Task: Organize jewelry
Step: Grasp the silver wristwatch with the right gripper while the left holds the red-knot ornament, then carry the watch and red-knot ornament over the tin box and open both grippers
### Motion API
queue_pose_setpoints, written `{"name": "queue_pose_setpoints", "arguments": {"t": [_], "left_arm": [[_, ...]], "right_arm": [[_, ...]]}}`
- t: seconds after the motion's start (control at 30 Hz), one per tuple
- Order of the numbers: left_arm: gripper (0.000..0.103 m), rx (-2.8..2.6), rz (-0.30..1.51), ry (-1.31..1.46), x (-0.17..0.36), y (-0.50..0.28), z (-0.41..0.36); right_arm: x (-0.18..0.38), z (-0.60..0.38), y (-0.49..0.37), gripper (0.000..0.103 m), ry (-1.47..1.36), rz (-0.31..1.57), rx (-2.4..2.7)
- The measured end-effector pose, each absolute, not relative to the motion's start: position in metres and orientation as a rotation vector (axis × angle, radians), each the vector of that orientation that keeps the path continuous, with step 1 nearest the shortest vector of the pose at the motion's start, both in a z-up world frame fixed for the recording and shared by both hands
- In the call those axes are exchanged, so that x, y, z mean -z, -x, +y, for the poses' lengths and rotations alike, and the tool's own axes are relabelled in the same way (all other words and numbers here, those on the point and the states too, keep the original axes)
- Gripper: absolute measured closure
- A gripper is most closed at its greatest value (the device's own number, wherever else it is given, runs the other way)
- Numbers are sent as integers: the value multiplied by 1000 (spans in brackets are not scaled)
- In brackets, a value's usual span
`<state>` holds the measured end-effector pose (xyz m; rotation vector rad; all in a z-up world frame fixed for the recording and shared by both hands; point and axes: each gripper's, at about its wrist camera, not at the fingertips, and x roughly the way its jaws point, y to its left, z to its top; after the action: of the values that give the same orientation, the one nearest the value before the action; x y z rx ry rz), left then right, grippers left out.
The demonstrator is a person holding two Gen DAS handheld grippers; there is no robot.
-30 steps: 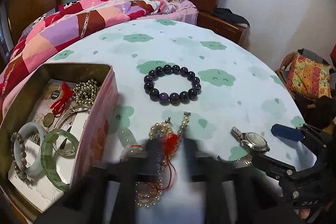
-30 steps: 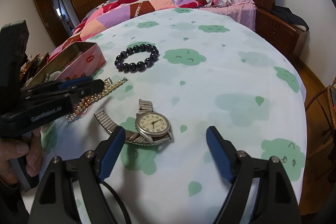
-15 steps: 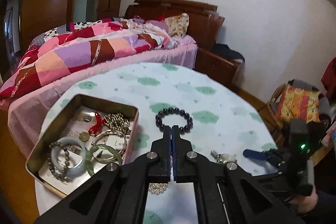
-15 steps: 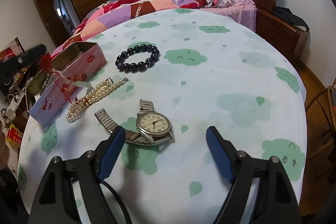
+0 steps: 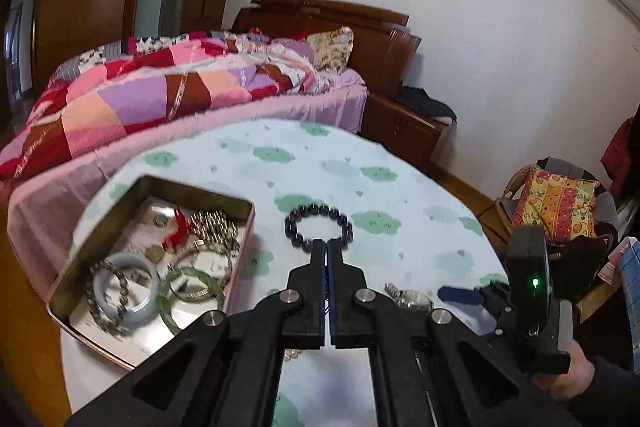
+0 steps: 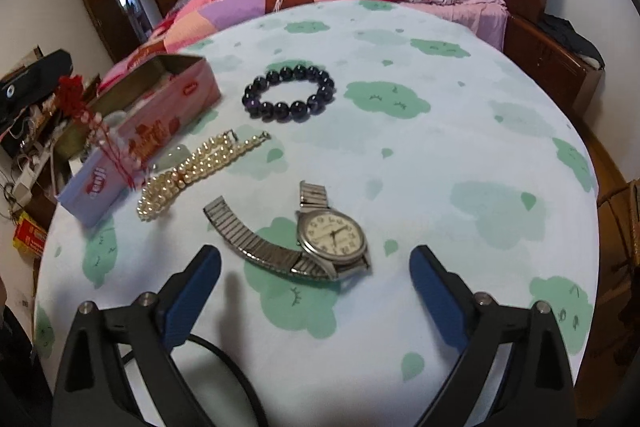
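My left gripper (image 5: pixel 327 247) is shut on a red-cord pendant (image 6: pixel 94 125), which hangs in the air beside the pink jewelry tin (image 6: pixel 160 119). The open tin (image 5: pixel 240 205) holds bangles and bead strings. A dark bead bracelet (image 6: pixel 289 93) lies mid-table; it also shows in the left wrist view (image 5: pixel 319 227). A pearl bracelet (image 6: pixel 196 169) lies next to the tin. A silver wristwatch (image 6: pixel 320 239) lies just ahead of my right gripper (image 6: pixel 314 277), which is open and empty just above the cloth.
The round table (image 6: pixel 460 147) has a white cloth with green clouds. A bed with a patchwork quilt (image 5: pixel 160 87) stands behind it. A chair with a colourful cushion (image 5: pixel 560 199) stands at the right. A shelf with clutter (image 6: pixel 28 107) is left of the table.
My left gripper has closed on the red-cord pendant and lifted it off the table, up and toward the tin. The pearl bracelet stays on the cloth. My right gripper has hardly moved.
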<state>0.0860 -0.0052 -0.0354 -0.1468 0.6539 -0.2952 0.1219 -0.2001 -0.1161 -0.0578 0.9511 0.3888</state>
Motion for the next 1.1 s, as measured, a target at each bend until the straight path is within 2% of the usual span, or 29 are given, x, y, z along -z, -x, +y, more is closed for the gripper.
{"name": "queue_pose_setpoints", "arguments": {"t": [0.13,0.2,0.3,0.37,0.43,1.1], "left_arm": [[103,301,681,159,44,-88,-5],[103,303,677,159,42,-87,-6],[103,303,674,161,42,-86,-5],[103,301,674,161,42,-85,-4],[103,300,674,161,42,-85,-4],[103,297,659,144,39,-81,-3]], "right_arm": [[119,-186,-126,5,154,967,-390],[120,-180,-123,14,216,958,-384],[119,-179,-117,30,230,928,-400],[117,-183,-115,59,218,915,-395],[115,-185,-114,71,213,913,-382],[103,-193,-104,75,99,861,-381]]}}
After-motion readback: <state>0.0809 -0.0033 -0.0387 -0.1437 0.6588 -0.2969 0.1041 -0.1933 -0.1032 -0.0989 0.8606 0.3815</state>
